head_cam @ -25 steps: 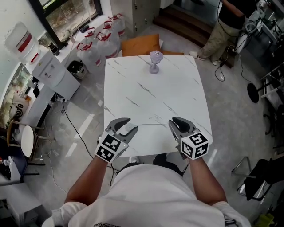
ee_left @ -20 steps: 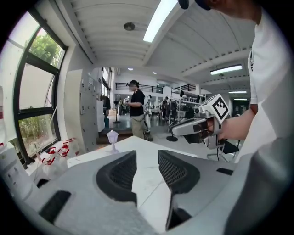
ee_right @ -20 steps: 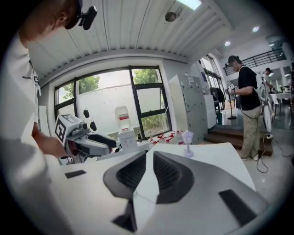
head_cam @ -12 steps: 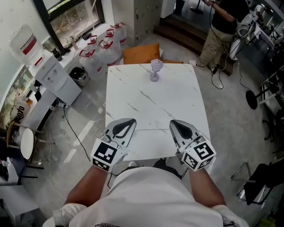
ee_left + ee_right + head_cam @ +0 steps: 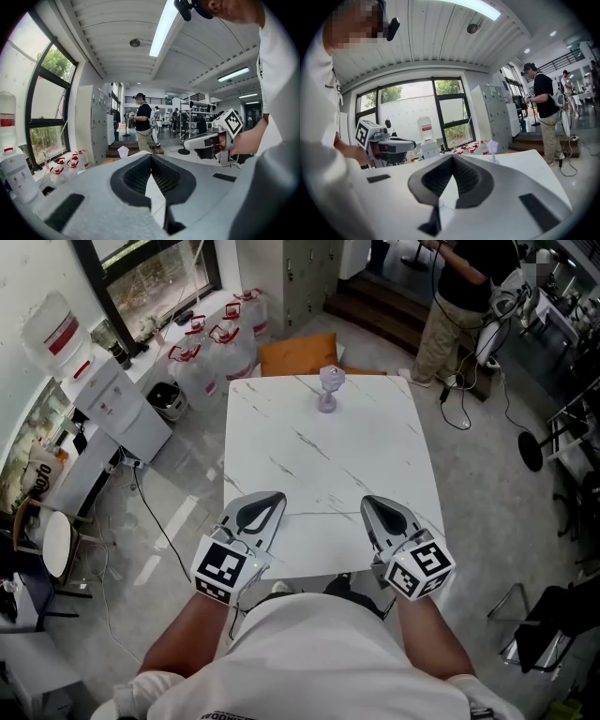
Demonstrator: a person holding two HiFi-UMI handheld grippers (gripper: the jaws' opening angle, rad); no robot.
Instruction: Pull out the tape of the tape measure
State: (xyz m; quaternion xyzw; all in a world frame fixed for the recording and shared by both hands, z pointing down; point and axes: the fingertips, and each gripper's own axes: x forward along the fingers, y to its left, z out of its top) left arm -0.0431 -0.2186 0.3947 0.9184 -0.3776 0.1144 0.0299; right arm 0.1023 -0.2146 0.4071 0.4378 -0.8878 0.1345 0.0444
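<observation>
Table (image 5: 328,456) near water jugs (image 5: 214,345)

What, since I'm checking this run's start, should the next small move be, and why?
Probably open both tongs and reach forward. The left tongs and right tongs are shut on nothing above the table's near edge, while the only thing on it, a small purple object, stands untouched at the far end.

One table (image 5: 375,442), one pale goblet (image 5: 327,388) on it, two grippers (the left gripper (image 5: 272,503) and the right gripper (image 5: 375,508)), one standing person (image 5: 457,306) upper right, several water jugs (image 5: 212,347) upper left
</observation>
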